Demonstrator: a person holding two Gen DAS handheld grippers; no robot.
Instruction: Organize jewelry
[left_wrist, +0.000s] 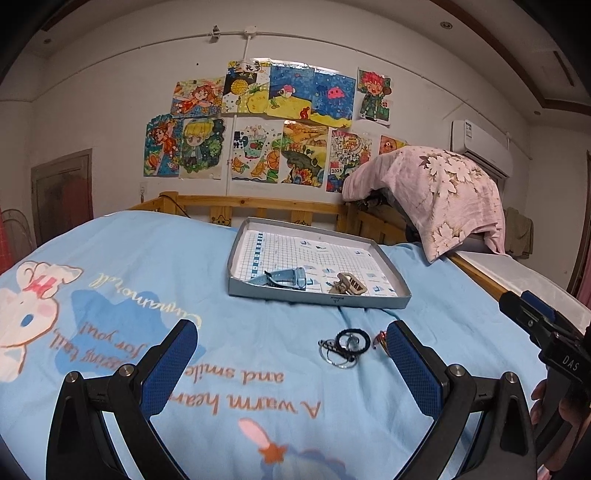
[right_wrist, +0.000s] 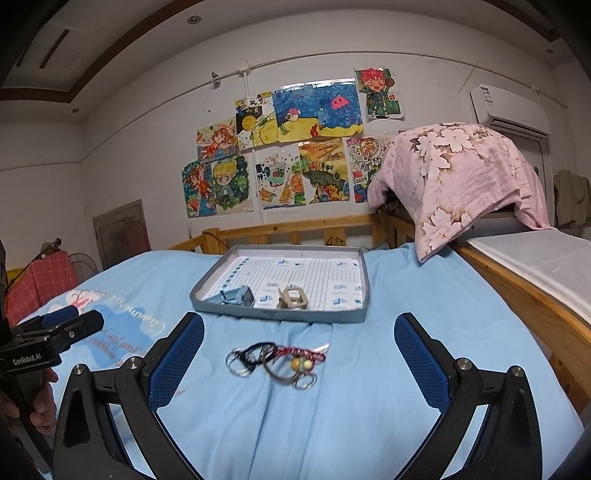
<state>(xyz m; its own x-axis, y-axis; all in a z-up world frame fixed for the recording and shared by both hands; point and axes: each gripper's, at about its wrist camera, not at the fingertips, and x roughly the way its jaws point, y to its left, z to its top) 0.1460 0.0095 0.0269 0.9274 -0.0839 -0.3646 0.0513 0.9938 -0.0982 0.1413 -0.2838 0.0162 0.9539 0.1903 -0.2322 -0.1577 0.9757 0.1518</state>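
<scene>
Two watch bands already lie in the tray (right_wrist: 364, 291). More jewelry (right_wrist: 277, 360), cords and rings, sits on the blue sheet just in front of the tray. Both grippers, left (left_wrist: 291, 354) and right (right_wrist: 299, 350), hang empty with jaws wide apart. Next, one should probably drop onto the pile and pinch a piece.
</scene>
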